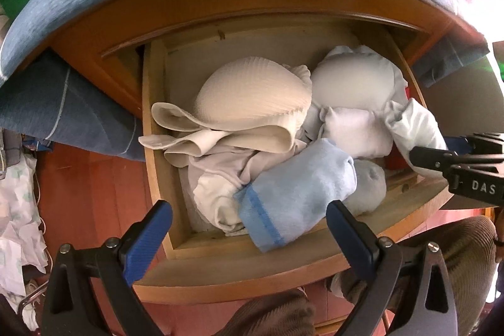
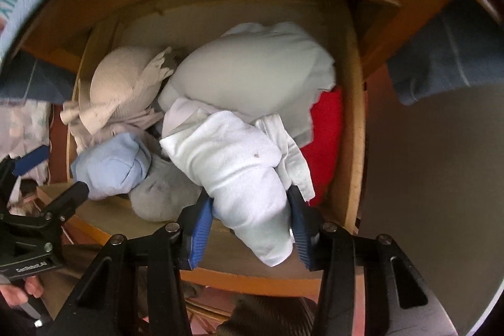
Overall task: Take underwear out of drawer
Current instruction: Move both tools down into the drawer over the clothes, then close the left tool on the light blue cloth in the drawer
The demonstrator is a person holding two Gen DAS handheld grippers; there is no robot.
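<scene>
Several garments fill the drawer (image 1: 157, 147); right jaws clamp a white bundle (image 2: 249, 178), left jaws wide.

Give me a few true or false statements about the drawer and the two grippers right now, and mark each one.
1. The right gripper is closed on a white rolled garment. True.
2. The left gripper grips the light blue sock. False: its jaws stand open, and the sock lies untouched between them.
3. The wooden drawer is shut. False: it is pulled open, with clothes inside.
4. Something red lies at the drawer's right side. True.
</scene>
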